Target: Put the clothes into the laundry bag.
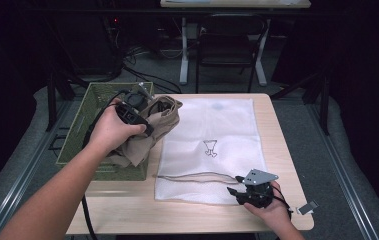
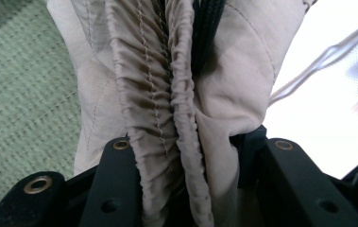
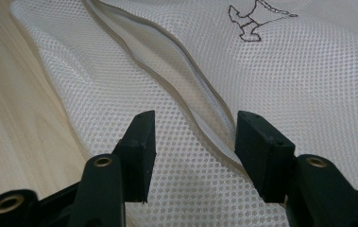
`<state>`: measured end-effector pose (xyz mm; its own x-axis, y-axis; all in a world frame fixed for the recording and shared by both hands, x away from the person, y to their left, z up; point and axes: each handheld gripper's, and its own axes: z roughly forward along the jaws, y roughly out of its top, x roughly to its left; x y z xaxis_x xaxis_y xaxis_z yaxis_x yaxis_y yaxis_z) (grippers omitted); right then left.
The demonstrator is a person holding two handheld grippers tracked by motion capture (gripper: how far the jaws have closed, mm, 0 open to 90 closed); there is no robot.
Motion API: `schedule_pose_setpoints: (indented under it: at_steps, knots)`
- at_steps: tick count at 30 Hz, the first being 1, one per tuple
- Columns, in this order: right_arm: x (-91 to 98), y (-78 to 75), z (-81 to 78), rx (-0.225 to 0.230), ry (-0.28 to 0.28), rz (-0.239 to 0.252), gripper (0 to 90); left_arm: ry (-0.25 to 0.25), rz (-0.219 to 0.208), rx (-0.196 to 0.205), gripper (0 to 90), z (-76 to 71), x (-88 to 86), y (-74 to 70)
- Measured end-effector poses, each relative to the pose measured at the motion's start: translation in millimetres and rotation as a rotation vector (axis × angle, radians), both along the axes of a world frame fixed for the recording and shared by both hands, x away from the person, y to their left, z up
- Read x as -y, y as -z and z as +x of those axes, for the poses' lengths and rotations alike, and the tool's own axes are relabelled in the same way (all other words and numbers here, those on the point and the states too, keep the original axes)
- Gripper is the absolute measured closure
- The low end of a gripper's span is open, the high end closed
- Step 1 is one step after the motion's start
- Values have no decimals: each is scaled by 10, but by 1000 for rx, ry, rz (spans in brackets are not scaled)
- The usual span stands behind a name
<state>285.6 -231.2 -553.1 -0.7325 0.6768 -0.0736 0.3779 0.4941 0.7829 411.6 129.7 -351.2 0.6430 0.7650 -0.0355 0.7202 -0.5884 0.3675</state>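
A beige garment (image 1: pixel 164 117) with a gathered waistband (image 2: pixel 167 94) hangs over the right rim of a green mesh basket (image 1: pixel 84 120). My left gripper (image 1: pixel 147 120) is shut on it, and the bunched cloth fills the gap between the jaws (image 2: pixel 181 142). A white mesh laundry bag (image 1: pixel 212 125) with a small drawn figure lies flat on the wooden table (image 1: pixel 277 130). Its zipper opening (image 1: pixel 192 176) runs along the near edge, slightly parted (image 3: pixel 167 52). My right gripper (image 1: pixel 234 186) rests low over that near corner, open, with the zipper seam passing between its jaws (image 3: pixel 193 137).
The basket (image 2: pixel 21 94) takes up the table's left side. A small grey clip-like piece (image 1: pixel 308 207) lies at the near right corner. A black chair (image 1: pixel 229 45) and another desk stand beyond the far edge. A black cable trails down from the left gripper.
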Motion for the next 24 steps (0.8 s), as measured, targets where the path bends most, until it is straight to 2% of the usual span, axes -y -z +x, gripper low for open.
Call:
schedule_pose_setpoints:
  at_steps: [11, 20, 24]
  knots:
    - [0, -8, -3, 0, -2, 17, 480, 49, 4, 3, 631, -113, 142, 62]
    - [29, -44, -1, 30, 14, 15, 469, 69, -1, 5, 631, -174, 166, 86]
    - [43, -83, 4, 9, 25, 33, 518, 85, 0, 5, 631, -194, 167, 84]
